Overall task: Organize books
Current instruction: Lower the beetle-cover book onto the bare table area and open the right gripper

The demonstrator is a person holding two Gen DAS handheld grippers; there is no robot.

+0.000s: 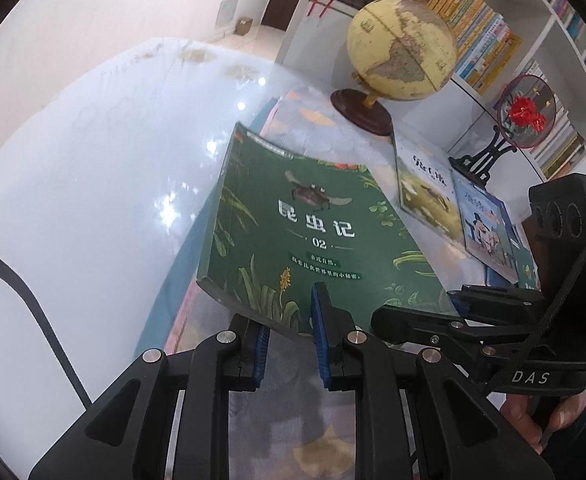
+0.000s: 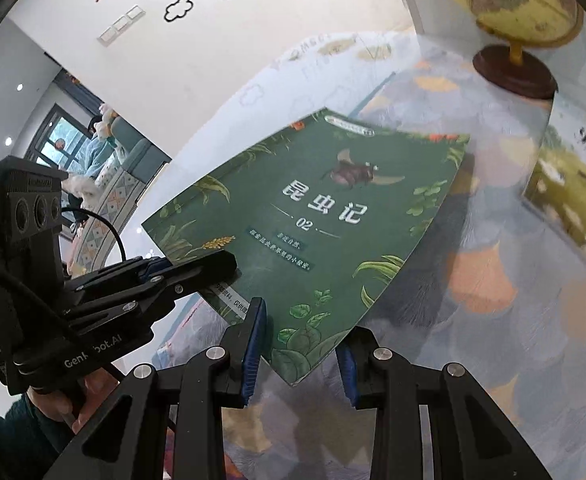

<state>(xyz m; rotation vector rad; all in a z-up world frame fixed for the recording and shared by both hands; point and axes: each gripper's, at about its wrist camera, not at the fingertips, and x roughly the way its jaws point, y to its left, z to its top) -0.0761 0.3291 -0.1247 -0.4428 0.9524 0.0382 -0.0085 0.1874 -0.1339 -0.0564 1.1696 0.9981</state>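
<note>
A green book (image 1: 293, 232) with an insect on its cover is held lifted above the patterned tablecloth (image 1: 325, 128). My left gripper (image 1: 291, 328) is shut on the book's near edge, one blue pad above the cover and one below. My right gripper (image 2: 299, 344) is shut on the book's near corner (image 2: 305, 216) in the right wrist view. Each gripper shows in the other's view, the right one (image 1: 459, 306) at the book's right corner, the left one (image 2: 197, 268) at its left edge.
A yellow globe (image 1: 403, 48) on a wooden base stands at the table's far end. Two picture books (image 1: 425, 188) lie to the right of the green book. A round red-flower ornament (image 1: 527, 112) on a black stand sits by the white bookshelves (image 1: 565, 40) full of books.
</note>
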